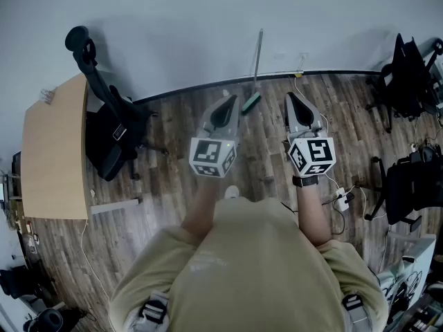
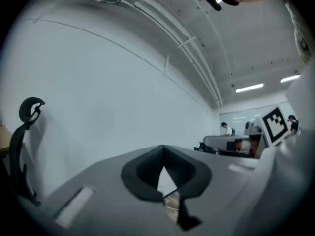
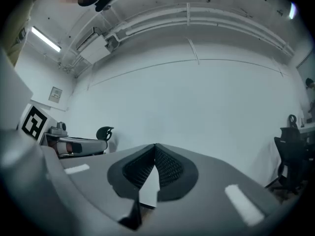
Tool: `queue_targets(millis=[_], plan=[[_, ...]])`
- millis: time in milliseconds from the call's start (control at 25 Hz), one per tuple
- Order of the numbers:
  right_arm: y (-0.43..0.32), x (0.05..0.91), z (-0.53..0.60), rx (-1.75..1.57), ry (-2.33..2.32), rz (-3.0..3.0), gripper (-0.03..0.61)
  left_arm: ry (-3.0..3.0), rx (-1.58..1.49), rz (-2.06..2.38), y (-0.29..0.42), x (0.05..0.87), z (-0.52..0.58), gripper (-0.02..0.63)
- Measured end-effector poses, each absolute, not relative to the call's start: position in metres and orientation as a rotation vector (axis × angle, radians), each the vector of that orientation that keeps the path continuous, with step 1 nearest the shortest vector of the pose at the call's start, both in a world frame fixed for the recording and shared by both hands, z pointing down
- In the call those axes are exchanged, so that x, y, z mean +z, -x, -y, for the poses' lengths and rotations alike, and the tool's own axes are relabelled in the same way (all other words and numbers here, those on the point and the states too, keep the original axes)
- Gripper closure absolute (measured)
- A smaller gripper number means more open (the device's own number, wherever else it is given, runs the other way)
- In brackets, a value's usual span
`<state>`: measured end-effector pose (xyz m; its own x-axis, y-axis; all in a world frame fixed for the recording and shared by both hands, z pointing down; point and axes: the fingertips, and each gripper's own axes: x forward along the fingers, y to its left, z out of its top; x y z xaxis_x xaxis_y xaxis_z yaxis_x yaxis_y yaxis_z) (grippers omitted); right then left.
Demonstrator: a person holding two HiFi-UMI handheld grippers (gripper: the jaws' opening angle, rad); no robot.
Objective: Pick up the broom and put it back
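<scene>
Over a wood floor [image 1: 173, 126], the left hand-held gripper [image 1: 227, 102] is closed, empty; beyond, between the pair, the broom [image 1: 250, 103] leans on the wall [image 1: 173, 40], green head on the floor; the right hand-held gripper [image 1: 295, 101] is closed, empty.

Black chair [image 1: 414, 185] cut off at right edge, distant person [image 2: 225, 128] too small to make out, broom [image 1: 256, 71] head indistinct

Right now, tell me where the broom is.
Head view, top centre: the broom leans on the white wall, green head on the floor, just ahead of and between the left gripper and right gripper.
</scene>
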<state>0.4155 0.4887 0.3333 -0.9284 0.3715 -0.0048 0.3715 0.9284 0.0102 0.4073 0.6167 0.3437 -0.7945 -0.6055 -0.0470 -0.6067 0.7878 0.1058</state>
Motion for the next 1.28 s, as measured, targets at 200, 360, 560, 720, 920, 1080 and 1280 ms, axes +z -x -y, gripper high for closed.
queue_targets(millis=[200, 360, 560, 720, 920, 1080, 1280], plan=[[-0.399, 0.342, -0.504, 0.014, -0.582, -3.083, 0.572, 1.024, 0.189, -2.947, -0.389, 0.354, -0.626, 0.612], [-0.385, 0.362, -0.507, -0.059, -0.602, -3.106, 0.572, 1.044, 0.316, -2.981, -0.374, 0.37, -0.626, 0.612], [-0.343, 0.368, -0.488, -0.131, -0.638, -3.099, 0.572, 0.999, 0.329, -2.981, -0.338, 0.366, -0.606, 0.612], [-0.294, 0.38, -0.455, -0.23, -0.618, -3.117, 0.572, 0.902, 0.311, -3.036, -0.296, 0.377, -0.587, 0.612], [-0.229, 0.349, -0.408, -0.216, -0.673, -3.05, 0.572, 0.827, 0.243, -3.016, -0.247, 0.356, -0.537, 0.612], [-0.182, 0.338, -0.374, -0.22, -0.685, -3.023, 0.572, 0.819, 0.189, -2.994, -0.207, 0.343, -0.494, 0.612], [-0.146, 0.367, -0.348, -0.282, -0.679, -3.052, 0.572, 0.873, 0.156, -3.058, -0.184, 0.364, -0.458, 0.612]])
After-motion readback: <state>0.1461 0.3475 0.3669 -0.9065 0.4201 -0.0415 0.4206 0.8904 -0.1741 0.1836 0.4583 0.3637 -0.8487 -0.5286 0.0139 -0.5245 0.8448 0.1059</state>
